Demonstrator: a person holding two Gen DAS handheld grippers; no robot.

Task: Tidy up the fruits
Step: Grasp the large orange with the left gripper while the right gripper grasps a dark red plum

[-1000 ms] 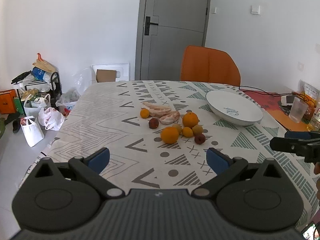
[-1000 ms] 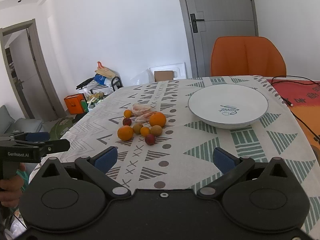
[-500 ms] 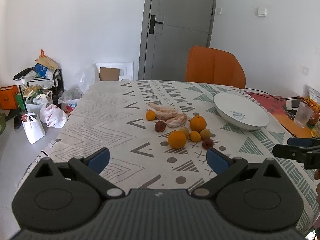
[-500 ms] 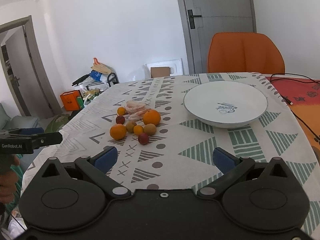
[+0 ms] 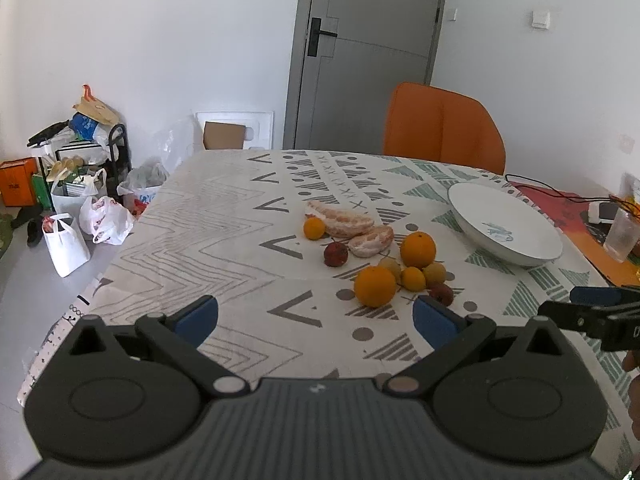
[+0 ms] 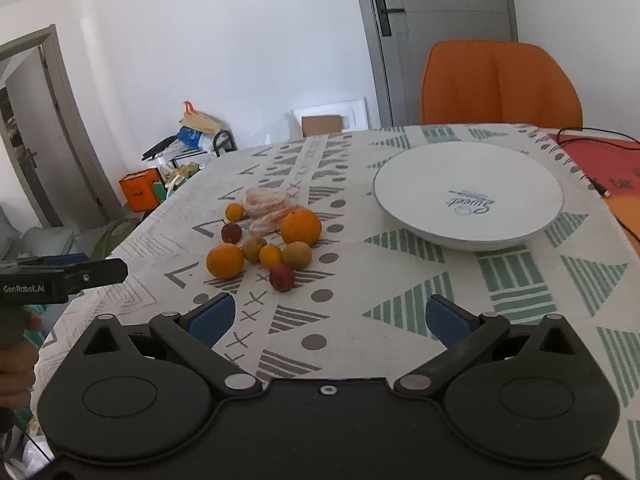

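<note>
A cluster of fruit lies on the patterned tablecloth: two large oranges (image 5: 375, 285) (image 6: 301, 226), several small orange, brown and red fruits (image 6: 281, 277), and peeled pomelo segments (image 5: 344, 223). An empty white bowl (image 6: 468, 194) stands to the right of the cluster; it also shows in the left wrist view (image 5: 504, 229). My left gripper (image 5: 315, 317) is open and empty above the near table, short of the fruit. My right gripper (image 6: 329, 317) is open and empty, nearer the bowl side. Each gripper shows at the edge of the other's view.
An orange chair (image 5: 442, 128) stands at the table's far side. A red mat with cables (image 6: 600, 160) and a plastic cup (image 5: 621, 232) lie at the right edge. Bags and boxes (image 5: 76, 200) clutter the floor at left.
Both grippers have drifted closer to the fruit and slightly left. The fruit and bowl look larger. Nothing was grasped.
</note>
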